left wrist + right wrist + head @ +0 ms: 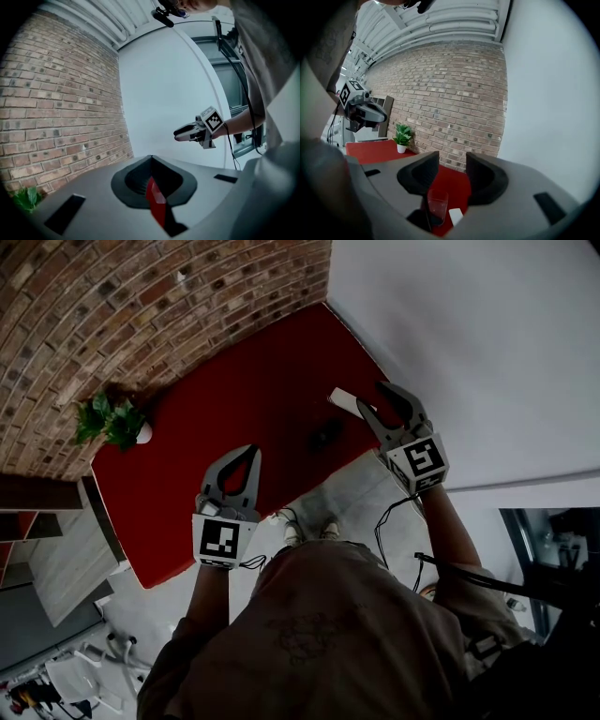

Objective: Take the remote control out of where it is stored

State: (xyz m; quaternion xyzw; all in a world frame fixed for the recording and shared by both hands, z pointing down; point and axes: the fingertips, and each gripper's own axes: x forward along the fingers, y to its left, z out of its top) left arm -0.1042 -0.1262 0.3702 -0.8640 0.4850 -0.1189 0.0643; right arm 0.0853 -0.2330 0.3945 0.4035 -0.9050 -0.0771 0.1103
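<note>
Seemingly already out, the remote (455, 216) lay at four o'clock of the clear holder (436, 202), while the right gripper (451, 164) hung half-open and the left gripper (151, 160) closed, both empty.

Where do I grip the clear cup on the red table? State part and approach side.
Take the clear cup by its side wall near the rim, coming level from the near side. It stands upright; a white flat object lies close at its right, so probably keep that jaw above it.
</note>
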